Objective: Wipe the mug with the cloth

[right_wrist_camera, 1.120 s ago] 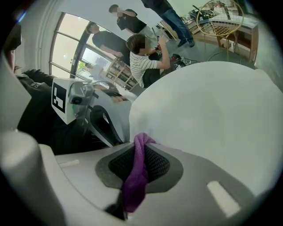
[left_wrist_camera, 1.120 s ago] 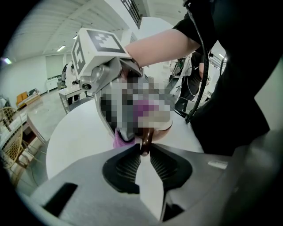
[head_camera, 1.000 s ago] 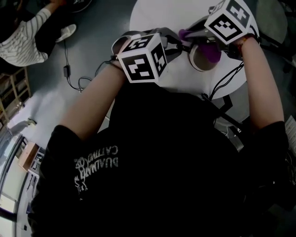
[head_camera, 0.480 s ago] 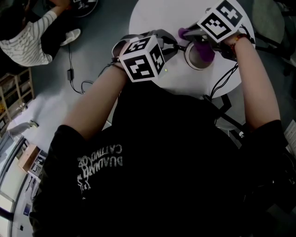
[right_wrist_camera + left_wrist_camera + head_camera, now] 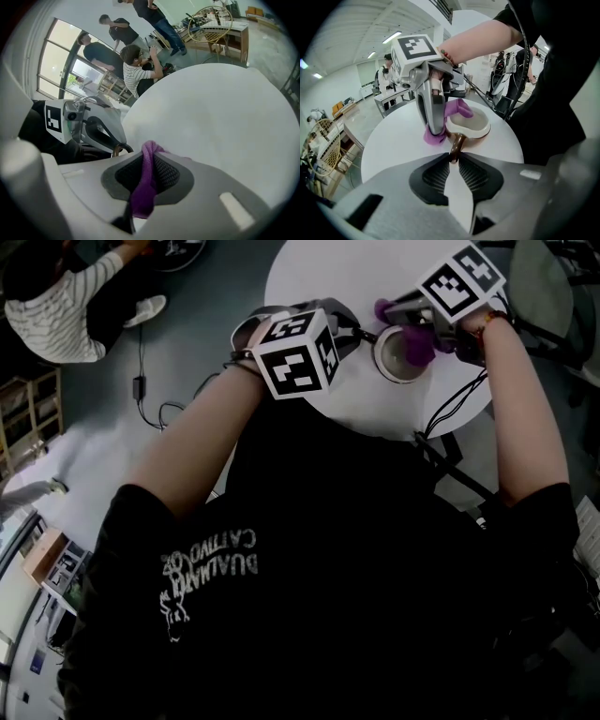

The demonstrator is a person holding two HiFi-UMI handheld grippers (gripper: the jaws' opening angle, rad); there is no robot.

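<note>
Left gripper view: left gripper (image 5: 453, 161) clamps the handle (image 5: 456, 144), mug (image 5: 472, 127) dead ahead; right gripper (image 5: 434, 127) pinches the cloth (image 5: 458, 108) at its left.

Round white table (image 5: 328, 277), brown mug (image 5: 396, 351) with pale inside standing on it, near the person's edge

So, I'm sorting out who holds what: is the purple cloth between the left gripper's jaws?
No, the left gripper pinches the brown mug handle; the right gripper holds the purple cloth.
</note>
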